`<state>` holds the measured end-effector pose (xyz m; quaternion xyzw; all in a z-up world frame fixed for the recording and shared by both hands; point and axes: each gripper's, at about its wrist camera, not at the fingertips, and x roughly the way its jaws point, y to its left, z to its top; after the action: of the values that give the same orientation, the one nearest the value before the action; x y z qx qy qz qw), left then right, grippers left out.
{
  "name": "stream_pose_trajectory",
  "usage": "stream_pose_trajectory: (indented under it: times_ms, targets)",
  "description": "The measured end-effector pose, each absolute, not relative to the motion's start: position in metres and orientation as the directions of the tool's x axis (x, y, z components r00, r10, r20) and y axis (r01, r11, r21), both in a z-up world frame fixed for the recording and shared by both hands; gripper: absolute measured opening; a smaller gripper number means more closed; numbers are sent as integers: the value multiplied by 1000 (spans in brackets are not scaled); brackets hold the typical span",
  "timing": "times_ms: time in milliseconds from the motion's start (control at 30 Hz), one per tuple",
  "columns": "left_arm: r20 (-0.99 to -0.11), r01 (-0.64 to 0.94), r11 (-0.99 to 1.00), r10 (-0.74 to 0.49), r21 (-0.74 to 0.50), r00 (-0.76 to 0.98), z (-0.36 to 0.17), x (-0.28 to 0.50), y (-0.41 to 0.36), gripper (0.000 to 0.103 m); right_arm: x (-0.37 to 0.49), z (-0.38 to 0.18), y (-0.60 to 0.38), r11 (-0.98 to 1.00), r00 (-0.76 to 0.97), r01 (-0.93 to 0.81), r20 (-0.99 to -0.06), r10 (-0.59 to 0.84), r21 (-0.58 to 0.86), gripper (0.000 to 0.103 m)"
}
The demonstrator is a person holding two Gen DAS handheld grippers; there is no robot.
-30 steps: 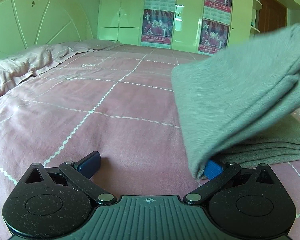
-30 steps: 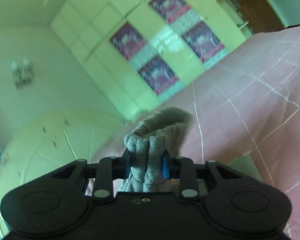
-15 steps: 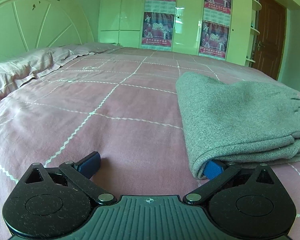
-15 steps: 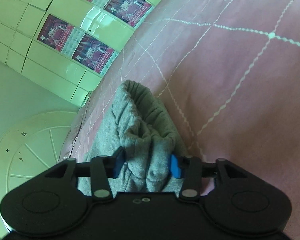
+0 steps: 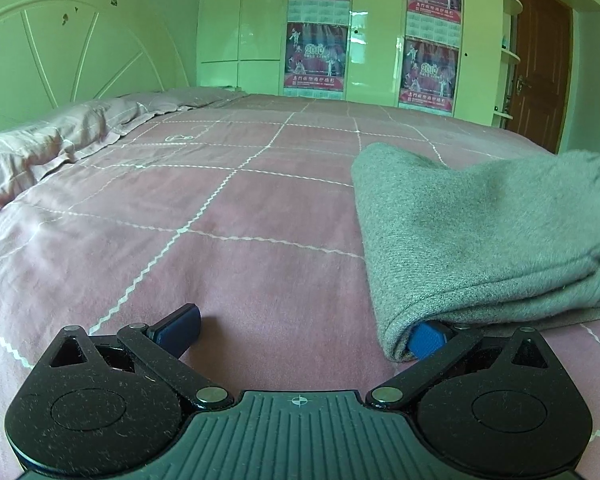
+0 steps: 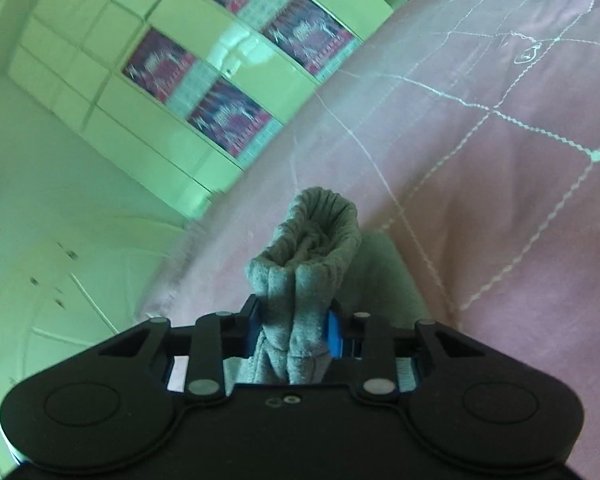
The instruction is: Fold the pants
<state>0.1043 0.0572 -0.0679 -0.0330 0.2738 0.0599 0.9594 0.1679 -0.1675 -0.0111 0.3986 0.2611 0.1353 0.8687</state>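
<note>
Bedspread (image 5: 228, 216) in pink, crossed by thin white zigzag lines, fills most of both views and carries everything else. Behind it stands a pale cupboard wall (image 5: 376, 40) with four red posters (image 5: 316, 56) stuck on its doors; a brown door (image 5: 540, 76) sits at the far right, and a white headboard (image 5: 60, 60) with a fan pattern rises at the left. Pillows (image 5: 48, 148) in the same pink lie along the headboard side.

Grey pants (image 5: 488, 236) lie folded in a thick stack on the right part of the bed, the folded edge turned toward the left wrist camera, the upper layer raised a little toward the right.

The left gripper (image 5: 304, 328) rests low on the bedspread with its fingers spread wide: the left finger (image 5: 178, 324) lies bare on the cover, while the right blue finger (image 5: 428, 338) is tucked under the near corner of the pants.

The right gripper (image 6: 292, 332) is pinched tight on a bunched, ribbed part of the pants (image 6: 304, 276), which stands up between the blue pads (image 6: 334, 334) in gathered folds. That view is tilted, with the bedspread (image 6: 480, 160) sloping across it.
</note>
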Motion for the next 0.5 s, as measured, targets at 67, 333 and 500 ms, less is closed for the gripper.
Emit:
stream_pose_trajectory:
  times_ms: [67, 333, 500]
  targets:
    - [-529, -132, 991, 93, -36, 843, -68, 104, 58, 103, 170, -27, -175, 643, 816, 26, -388, 428, 765, 24]
    - [-554, -81, 995, 37, -55, 832, -63, 102, 69, 103, 163, -35, -210, 630, 822, 73, -405, 401, 773, 63]
    - [-550, -40, 997, -5, -70, 835, -48, 94, 78, 103, 166, -29, -225, 699, 795, 7, -428, 430, 715, 66]
